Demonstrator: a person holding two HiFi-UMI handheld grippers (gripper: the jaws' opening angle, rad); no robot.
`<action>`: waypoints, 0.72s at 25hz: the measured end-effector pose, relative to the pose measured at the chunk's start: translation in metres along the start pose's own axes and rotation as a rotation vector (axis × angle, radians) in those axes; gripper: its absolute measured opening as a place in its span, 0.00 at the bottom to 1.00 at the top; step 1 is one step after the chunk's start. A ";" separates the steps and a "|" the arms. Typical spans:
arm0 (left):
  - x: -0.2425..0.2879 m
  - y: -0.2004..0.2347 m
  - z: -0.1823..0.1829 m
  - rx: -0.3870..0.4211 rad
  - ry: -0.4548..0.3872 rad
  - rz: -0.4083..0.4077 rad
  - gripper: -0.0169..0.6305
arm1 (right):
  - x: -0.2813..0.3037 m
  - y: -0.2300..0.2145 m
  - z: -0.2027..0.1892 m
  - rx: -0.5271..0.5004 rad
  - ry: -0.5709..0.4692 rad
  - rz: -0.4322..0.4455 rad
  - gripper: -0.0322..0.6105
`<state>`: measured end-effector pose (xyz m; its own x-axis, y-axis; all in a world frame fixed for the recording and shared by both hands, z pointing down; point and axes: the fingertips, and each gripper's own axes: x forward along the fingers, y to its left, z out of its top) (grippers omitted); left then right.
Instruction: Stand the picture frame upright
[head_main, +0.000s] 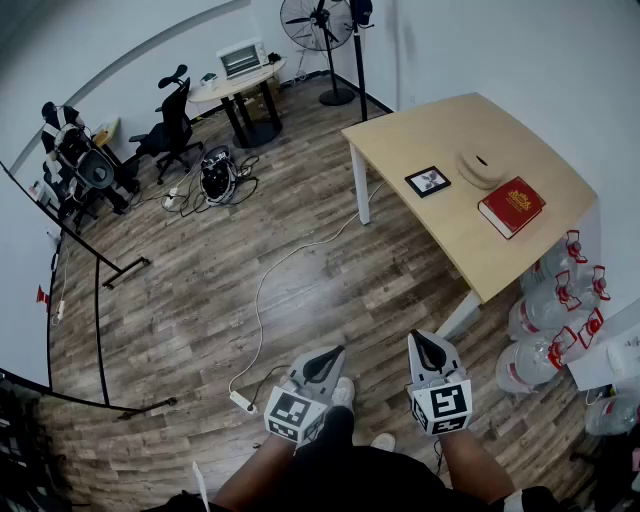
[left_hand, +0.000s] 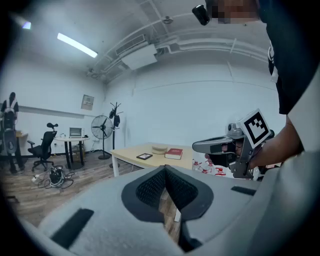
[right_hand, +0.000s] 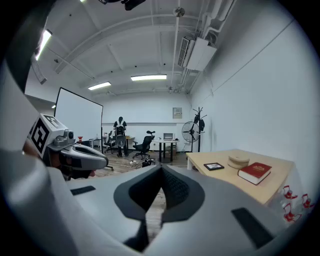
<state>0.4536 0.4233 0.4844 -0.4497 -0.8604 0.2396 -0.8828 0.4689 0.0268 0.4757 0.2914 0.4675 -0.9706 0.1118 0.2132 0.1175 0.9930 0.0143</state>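
The left gripper (head_main: 328, 358) and the right gripper (head_main: 422, 345) are held side by side low in the head view, above the person's white shoes (head_main: 343, 392). Each gripper's own view shows its jaws pressed together at the tips, with nothing between the ridged pads and only wooden floor (head_main: 300, 250) visible through the small gap below them. In the left gripper view, the right gripper shows just to the right of the left jaws, at about the same height. On the floor just left of the left jaws lies a white power strip (head_main: 243, 402), and its cable runs forward from there. Ahead of both pairs of jaws and off to their right, well apart from them, stands a light wooden table (head_main: 430, 125). The picture frame (head_main: 427, 181) lies flat on the table near its closer edge. A round beige object (head_main: 482, 167) sits just beyond the frame, and a red book (head_main: 511, 206) lies to the frame's right. Clear water bottles (head_main: 555, 310) with red caps are clustered on the floor to the right of the right jaws, beside the table. Far ahead of the jaws and to their left are a pedestal fan (head_main: 318, 25), a round table (head_main: 240, 85) carrying a small oven, and a black office chair (head_main: 170, 125).
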 end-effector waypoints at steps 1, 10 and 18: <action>-0.003 0.000 -0.001 -0.002 0.002 0.002 0.03 | -0.001 0.003 0.000 -0.001 -0.001 0.002 0.06; -0.010 0.009 -0.015 -0.041 0.017 0.014 0.03 | 0.008 0.013 -0.002 0.012 0.012 0.037 0.06; 0.005 0.073 -0.013 -0.060 0.025 0.041 0.03 | 0.072 0.027 0.019 0.029 -0.019 0.113 0.06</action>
<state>0.3887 0.4557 0.4997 -0.4810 -0.8355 0.2656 -0.8539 0.5152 0.0744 0.4053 0.3273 0.4645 -0.9552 0.2238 0.1934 0.2208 0.9746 -0.0374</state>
